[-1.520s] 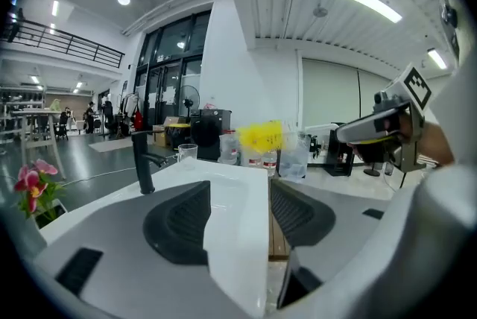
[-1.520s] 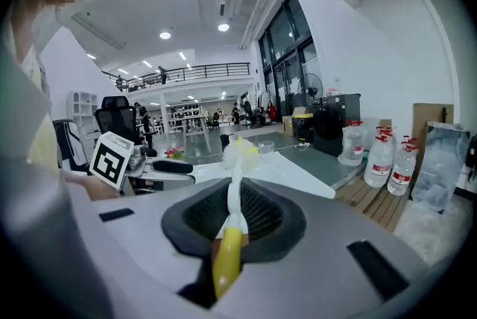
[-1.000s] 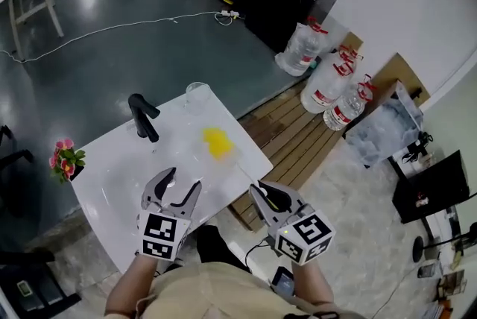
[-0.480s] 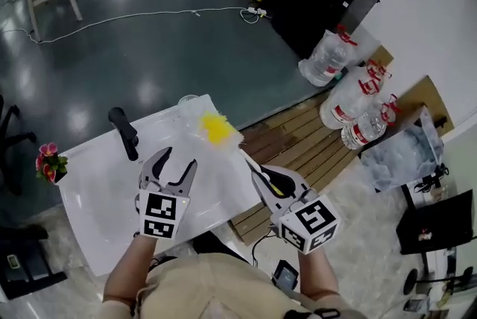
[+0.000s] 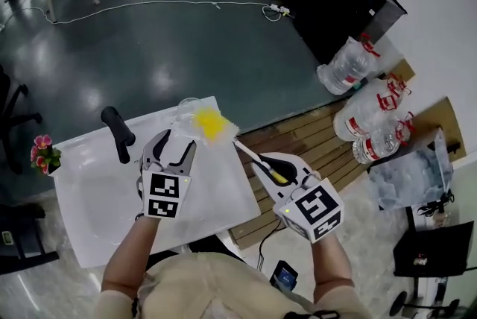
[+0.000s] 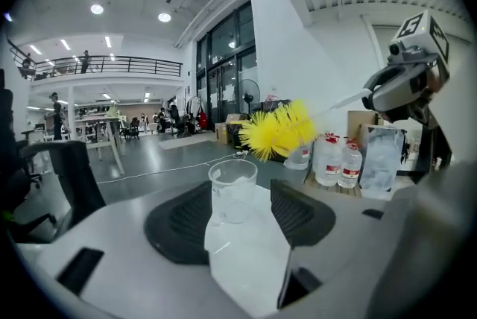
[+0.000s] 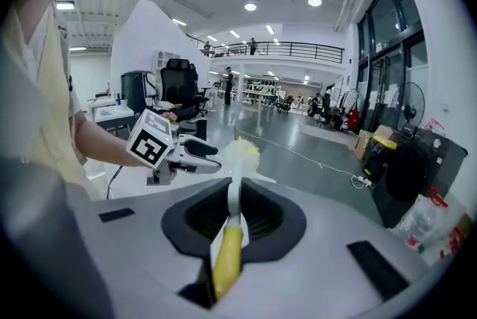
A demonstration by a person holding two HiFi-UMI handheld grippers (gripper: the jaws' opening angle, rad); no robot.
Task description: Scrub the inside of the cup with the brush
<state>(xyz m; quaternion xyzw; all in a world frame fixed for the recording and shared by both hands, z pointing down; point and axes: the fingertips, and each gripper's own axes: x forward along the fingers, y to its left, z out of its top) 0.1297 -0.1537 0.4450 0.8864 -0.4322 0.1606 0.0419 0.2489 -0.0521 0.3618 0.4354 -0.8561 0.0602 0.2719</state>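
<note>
At the far left edge of the white bench (image 5: 89, 213) sits a small pot of pink flowers (image 5: 43, 154), and a black tap (image 5: 119, 133) rises near it; neither has a part in the job. Next comes my left tongs (image 5: 174, 145), jaws wide apart and gripping nothing. My left gripper view shows the clear cup (image 6: 232, 191) standing upright on the bench, framed between the two pads but not pinched by them. From the head view it looks to be just past the tips, near the bench's far corner. It appears empty, though I cannot tell whether it is dirty. Just right of the cup and above its rim hangs the yellow bristle head of the brush (image 6: 279, 130), clear of the opening and not inside it. Its thin white stem runs back to the yellow handle, which my right tongs (image 5: 270, 167) has clamped tight between its jaws. I judge the task barely begun: the brush is in hand and brought close, but no scrubbing has happened. What is left is to steady the cup with my left tongs, lower the bristles into it, and work them round the inside wall and bottom.
</note>
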